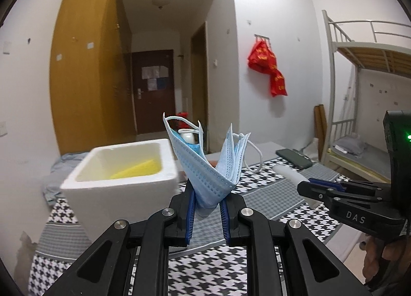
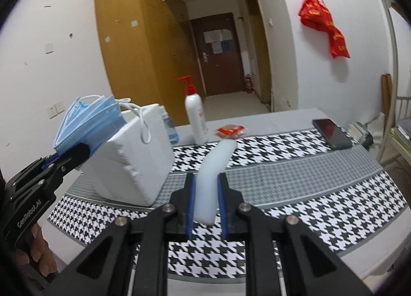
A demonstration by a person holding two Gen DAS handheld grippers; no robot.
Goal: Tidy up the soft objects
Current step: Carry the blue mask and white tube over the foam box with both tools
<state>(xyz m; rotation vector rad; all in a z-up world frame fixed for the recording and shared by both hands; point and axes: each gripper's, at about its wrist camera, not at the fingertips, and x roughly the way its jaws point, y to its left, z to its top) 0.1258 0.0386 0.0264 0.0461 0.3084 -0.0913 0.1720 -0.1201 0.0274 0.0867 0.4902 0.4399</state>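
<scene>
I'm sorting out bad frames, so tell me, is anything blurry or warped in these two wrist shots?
Left wrist view: the foam box is smeared with motion blur, while the blue masks in the left tool stay sharp. Right wrist view: mostly crisp, the white strip slightly soft. Both views: fisheye bending of walls and black corner vignetting.

The letters "DAS" stand in grey on the black body of the right tool, on its side, as the left wrist view shows it. The words "GenRobot.AI" stand in white on the black handle part of the left tool, seen in the right wrist view, just above the hand that holds it. The red cloth on the wall, far beyond both tools, carries yellow characters, but they are too small and blurred to read.
</scene>
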